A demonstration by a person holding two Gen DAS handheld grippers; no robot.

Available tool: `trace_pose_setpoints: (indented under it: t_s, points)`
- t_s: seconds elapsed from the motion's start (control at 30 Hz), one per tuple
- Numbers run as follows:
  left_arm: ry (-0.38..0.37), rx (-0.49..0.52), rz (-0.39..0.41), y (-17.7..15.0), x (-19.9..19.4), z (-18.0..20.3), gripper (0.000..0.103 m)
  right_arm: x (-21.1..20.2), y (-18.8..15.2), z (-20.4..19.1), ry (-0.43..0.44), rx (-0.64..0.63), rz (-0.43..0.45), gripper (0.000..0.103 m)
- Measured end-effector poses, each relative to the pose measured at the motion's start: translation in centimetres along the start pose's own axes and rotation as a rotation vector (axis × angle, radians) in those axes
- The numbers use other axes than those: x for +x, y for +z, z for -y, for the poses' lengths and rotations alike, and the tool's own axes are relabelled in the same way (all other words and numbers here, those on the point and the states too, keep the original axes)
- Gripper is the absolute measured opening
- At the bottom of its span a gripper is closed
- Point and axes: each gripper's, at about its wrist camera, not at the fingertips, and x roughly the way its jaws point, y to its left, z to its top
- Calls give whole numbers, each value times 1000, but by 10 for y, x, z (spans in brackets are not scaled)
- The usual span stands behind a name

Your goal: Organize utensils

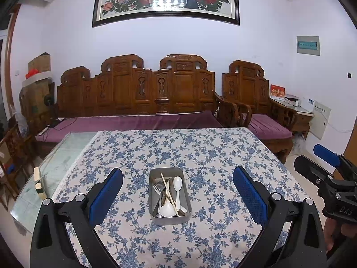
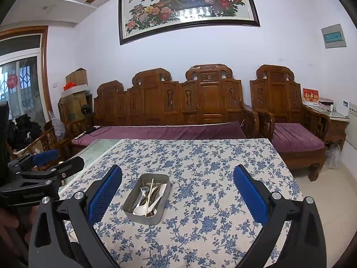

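A rectangular steel box (image 1: 154, 214) sits on the blue-flowered tablecloth (image 1: 200, 151) and holds white plastic spoons (image 1: 177, 186), a metal fork (image 1: 157, 189), chopsticks (image 1: 167, 189) and other utensils. It also shows in the right wrist view (image 2: 131, 212), left of centre. My left gripper (image 1: 177, 193) is open and empty, held above the table with the box between its blue pads. My right gripper (image 2: 177, 193) is open and empty, to the right of the box. Each gripper shows at the edge of the other's view, the right one (image 1: 330, 169) and the left one (image 2: 51, 163).
The glass table top (image 1: 55, 167) shows bare left of the cloth, with a small cream block (image 1: 38, 182) on it. A carved wooden sofa (image 1: 138, 93) with purple cushions stands behind the table, an armchair (image 1: 256, 93) to its right. Cardboard boxes (image 1: 38, 84) are stacked at the left.
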Motion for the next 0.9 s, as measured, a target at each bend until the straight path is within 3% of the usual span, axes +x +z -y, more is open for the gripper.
trace_pose_setpoints:
  t_s: [0.9]
  points:
    - [-7,-4,7,0,-3,4,96,2,0,1,-2,2,-2,101]
